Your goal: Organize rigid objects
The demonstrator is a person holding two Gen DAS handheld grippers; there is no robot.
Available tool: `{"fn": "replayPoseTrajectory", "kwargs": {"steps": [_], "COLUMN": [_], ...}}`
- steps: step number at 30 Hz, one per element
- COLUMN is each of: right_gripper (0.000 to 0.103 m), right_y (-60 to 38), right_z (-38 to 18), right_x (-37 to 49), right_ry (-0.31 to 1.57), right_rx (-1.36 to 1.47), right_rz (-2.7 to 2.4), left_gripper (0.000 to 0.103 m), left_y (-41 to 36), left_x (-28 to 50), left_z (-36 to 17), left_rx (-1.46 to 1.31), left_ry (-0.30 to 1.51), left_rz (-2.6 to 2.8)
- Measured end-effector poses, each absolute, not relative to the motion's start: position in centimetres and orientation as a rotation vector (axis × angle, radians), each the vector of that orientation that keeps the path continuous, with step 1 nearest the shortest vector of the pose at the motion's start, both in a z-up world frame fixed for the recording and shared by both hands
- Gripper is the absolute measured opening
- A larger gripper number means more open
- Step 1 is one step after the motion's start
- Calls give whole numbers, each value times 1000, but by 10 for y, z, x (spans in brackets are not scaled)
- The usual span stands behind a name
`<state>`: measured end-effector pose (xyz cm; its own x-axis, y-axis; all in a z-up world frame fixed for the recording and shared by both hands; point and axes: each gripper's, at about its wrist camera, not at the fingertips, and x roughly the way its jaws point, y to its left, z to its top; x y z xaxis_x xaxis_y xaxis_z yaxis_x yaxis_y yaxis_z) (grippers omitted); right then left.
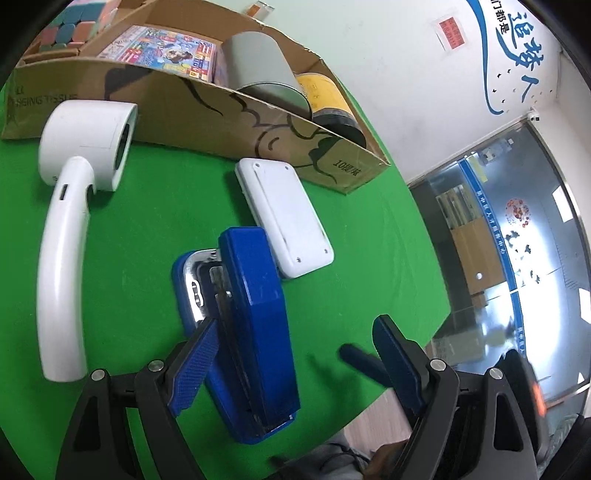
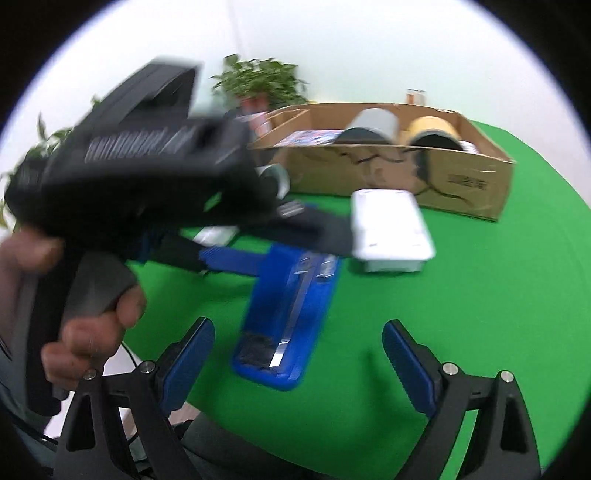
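Left wrist view: my left gripper (image 1: 295,365) has its fingers spread wide over the blue stapler (image 1: 255,332), which lies on its side on the green table (image 1: 140,229). The left finger (image 1: 194,365) overlaps the stapler's body; I cannot tell whether it presses on it. The right finger stands well clear. Just beyond the stapler, touching its far end, lies a white rectangular case (image 1: 284,218). A white handheld device (image 1: 70,236) with a curved handle lies to the left, apart from the stapler. Behind them stands the cardboard box (image 1: 221,125), holding a grey cylinder (image 1: 262,66), a yellow canister (image 1: 328,99), a printed booklet (image 1: 166,51) and coloured blocks (image 1: 70,29).

Right wrist view: my right gripper (image 2: 299,362) has its fingers spread, nothing between the pads; the stapler lies ahead of them. A hand (image 2: 92,332) holds the left gripper's handle at the left; this picture is motion-blurred.
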<state>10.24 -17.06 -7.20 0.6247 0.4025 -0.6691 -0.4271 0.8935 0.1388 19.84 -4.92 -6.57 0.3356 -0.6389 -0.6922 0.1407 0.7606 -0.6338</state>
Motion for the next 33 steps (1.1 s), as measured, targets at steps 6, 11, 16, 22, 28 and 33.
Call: {"fn": "replayPoseTrajectory", "kwargs": {"steps": [6, 11, 16, 22, 28, 33], "right_gripper": [89, 59, 55, 44, 43, 43], "right_y": [-155, -146, -156, -187, -195, -192], "right_z": [-90, -104, -105, -103, -102, -91], "right_x": [83, 85, 91, 114, 121, 118], "right_ry": [706, 686, 709, 799, 841, 897], "right_rx": [-138, -187, -119, 95, 202, 323], "right_rz": [430, 391, 393, 423, 447, 489], "left_gripper": [83, 83, 82, 81, 73, 55], "left_y": [-38, -36, -36, -34, -34, -35], "left_x": [194, 189, 187, 187, 182, 181], "left_z": [-65, -73, -83, -84, -82, -82], "left_rx": [-502, -519, -533, -545, -519, -482], "left_ry": [1118, 1140, 1164, 1153, 1147, 1143], "left_rz": [-492, -488, -485, -479, -464, -437]}}
